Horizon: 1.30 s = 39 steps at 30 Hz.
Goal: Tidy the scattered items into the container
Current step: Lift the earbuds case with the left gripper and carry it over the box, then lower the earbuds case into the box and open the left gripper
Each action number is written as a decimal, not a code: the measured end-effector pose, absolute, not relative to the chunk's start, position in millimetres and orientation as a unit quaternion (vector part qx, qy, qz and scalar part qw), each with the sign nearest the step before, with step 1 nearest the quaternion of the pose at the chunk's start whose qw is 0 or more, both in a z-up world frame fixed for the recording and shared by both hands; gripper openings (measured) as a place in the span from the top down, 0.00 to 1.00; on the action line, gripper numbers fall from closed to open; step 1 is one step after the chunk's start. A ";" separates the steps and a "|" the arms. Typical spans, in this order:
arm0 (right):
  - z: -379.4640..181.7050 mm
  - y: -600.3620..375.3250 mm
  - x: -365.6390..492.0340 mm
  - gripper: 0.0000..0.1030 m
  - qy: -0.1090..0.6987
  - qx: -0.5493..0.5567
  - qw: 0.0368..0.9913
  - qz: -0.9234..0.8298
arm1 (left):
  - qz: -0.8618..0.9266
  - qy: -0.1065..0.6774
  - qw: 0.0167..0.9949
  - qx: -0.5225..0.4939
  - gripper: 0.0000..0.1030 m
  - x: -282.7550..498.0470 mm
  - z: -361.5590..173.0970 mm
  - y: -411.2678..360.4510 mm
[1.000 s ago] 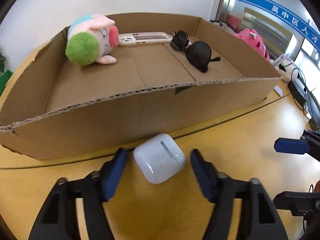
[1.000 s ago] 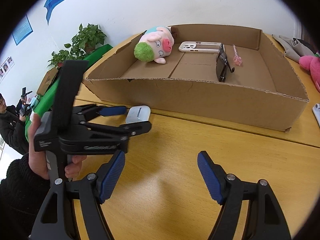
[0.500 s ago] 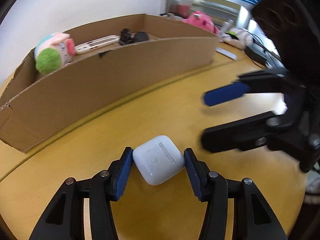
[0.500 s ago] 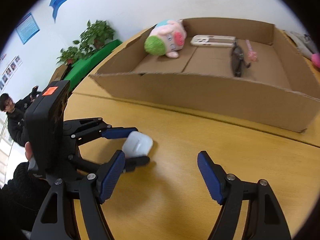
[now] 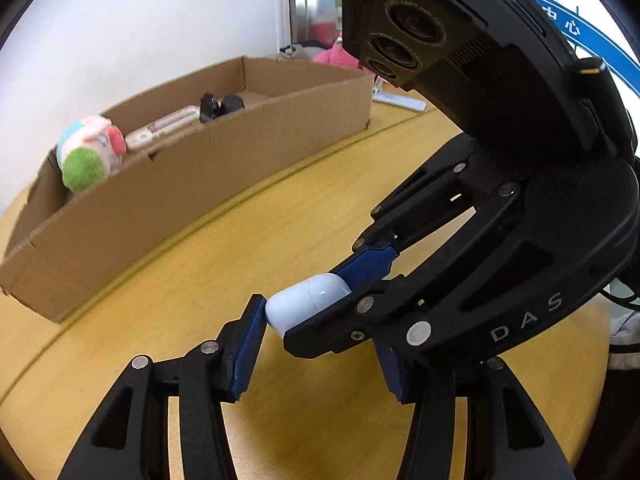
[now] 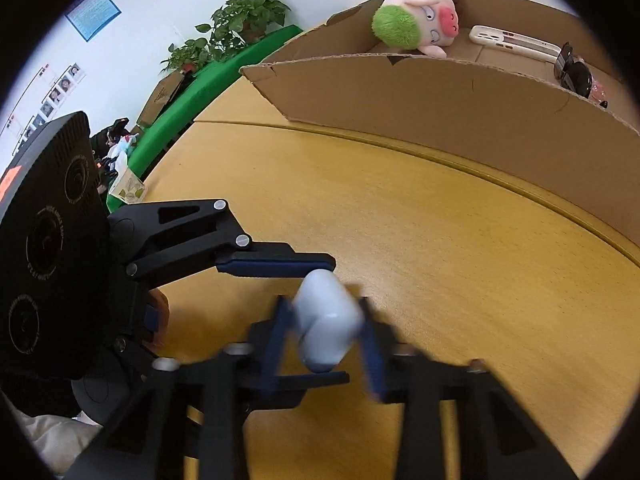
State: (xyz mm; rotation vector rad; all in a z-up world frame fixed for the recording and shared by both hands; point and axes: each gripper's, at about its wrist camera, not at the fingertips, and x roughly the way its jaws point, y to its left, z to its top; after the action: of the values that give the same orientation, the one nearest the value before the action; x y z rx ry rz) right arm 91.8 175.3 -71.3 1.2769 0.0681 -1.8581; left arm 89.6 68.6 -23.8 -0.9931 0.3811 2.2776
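Both tools have met over the desk [image 6: 460, 240]: left tool [image 5: 316, 340] pinches the earbud case [image 5: 308, 304], and right tool [image 6: 328, 336] has just closed on it. Light, hard, slick; grip flat faces.

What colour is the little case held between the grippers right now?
White with a faint bluish tint, glossy. The earbud case shows sharpest in the left wrist view; the right wrist view is blurred.

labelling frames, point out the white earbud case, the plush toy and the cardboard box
white earbud case [image 5: 308, 300], left wrist view, rounded top
plush toy [image 6: 416, 20], right wrist view, face
cardboard box [image 6: 440, 92], right wrist view, near wall
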 end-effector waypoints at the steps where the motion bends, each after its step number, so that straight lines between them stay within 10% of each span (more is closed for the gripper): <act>1: -67.8 175.9 92.3 0.81 0.028 0.508 0.427 -0.748 | 0.864 0.146 0.308 -0.371 0.46 90.0 -20.3 68.5; 24: 97.1 111.6 -26.4 0.81 0.061 0.397 0.465 -0.789 | 0.906 0.200 0.253 -0.275 0.46 -36.9 129.6 1.0; 39: -21.5 34.8 -126.8 0.81 -0.005 0.543 0.449 -0.709 | 0.840 0.172 0.240 -0.456 0.47 -129.5 22.9 -45.2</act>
State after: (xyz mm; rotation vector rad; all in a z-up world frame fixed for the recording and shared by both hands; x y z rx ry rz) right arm -126.8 34.8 -21.5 1.3443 -0.0113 -1.7545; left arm -129.5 -45.2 22.9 -1.2471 0.4699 2.2984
